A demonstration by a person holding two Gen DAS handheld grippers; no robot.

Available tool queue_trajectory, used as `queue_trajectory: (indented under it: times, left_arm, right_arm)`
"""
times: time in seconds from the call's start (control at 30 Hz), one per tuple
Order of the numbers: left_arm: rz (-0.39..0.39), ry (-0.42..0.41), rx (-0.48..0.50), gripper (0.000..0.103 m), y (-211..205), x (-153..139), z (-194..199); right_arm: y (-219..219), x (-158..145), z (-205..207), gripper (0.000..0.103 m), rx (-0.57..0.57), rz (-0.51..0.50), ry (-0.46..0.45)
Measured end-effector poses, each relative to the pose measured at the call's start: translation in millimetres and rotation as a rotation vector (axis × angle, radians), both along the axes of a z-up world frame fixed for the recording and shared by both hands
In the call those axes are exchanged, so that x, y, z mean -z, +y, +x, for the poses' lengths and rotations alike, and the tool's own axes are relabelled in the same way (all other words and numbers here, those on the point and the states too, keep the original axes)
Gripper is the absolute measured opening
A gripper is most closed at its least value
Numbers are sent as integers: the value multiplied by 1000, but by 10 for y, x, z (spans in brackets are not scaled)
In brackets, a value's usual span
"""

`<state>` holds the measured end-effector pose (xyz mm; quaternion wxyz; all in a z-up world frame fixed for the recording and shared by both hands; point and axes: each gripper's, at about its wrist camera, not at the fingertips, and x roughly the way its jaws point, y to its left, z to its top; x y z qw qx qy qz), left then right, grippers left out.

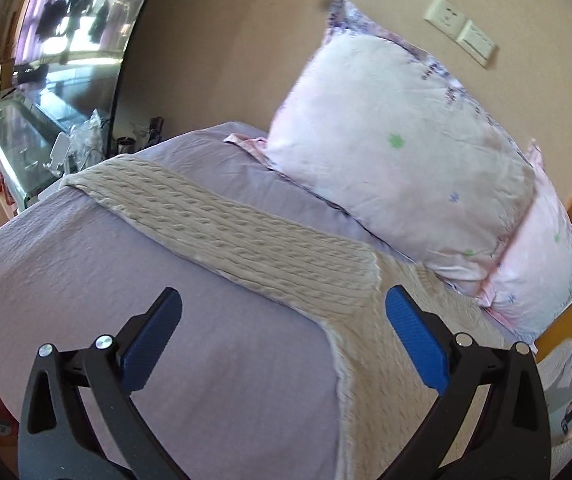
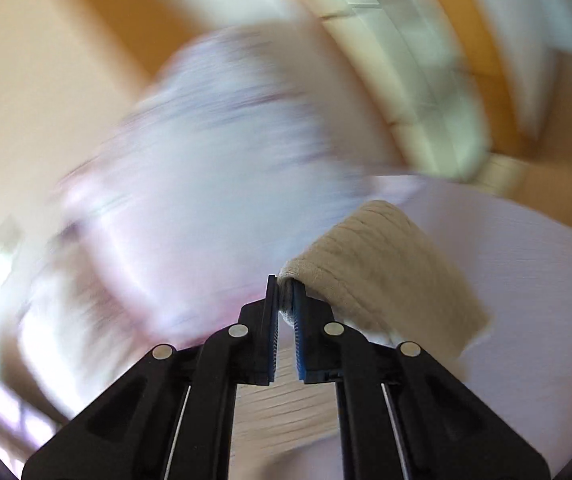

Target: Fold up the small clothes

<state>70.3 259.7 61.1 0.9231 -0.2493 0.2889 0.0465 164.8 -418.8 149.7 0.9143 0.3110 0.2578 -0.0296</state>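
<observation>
A beige cable-knit sweater (image 1: 270, 248) lies flat on the lavender bed sheet (image 1: 86, 264), one sleeve stretched toward the far left. My left gripper (image 1: 284, 302) is open just above the sheet, its right blue pad over the sweater near the armpit. In the right wrist view my right gripper (image 2: 285, 286) is shut on a fold of the sweater (image 2: 386, 264), lifted off the sheet; that view is motion-blurred.
Two pink floral pillows (image 1: 398, 152) lean on the beige wall at the head of the bed. A glass cabinet (image 1: 26, 136) with clutter stands at the left beyond the bed edge. Wall sockets (image 1: 462, 28) are above the pillows.
</observation>
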Motion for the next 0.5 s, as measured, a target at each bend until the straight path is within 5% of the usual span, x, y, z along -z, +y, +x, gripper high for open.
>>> queue_trajectory:
  times: [0.13,0.23,0.27,0.33,0.37,0.4,0.5]
  left_arm:
    - [-56,18,-36,101,244,68,78]
    - [-152,34,-84,101,457,150,159]
    - [-178,39,-108,101,528,180,164]
    - [-232,43,-153,100,711,231,195]
    - [-250,48,-174,98,801,251,216]
    - [-260,51,-188,93,873,266,235]
    - [-298,86,-262,84,1177,357,351]
  right_arm:
    - [1511,-63,356,8,-429,16,-15]
    - [2474,235,492,13,-738,20,146]
    - [2637,313,456,18,-779,9,173]
    - [2629,338,412,44,-766,-12,152]
    - [2557,332,353,69,-738,-22,134]
    - [2406,313,294,79,-689,-21,113]
    - [2011,257,207,79,-609,-10,109]
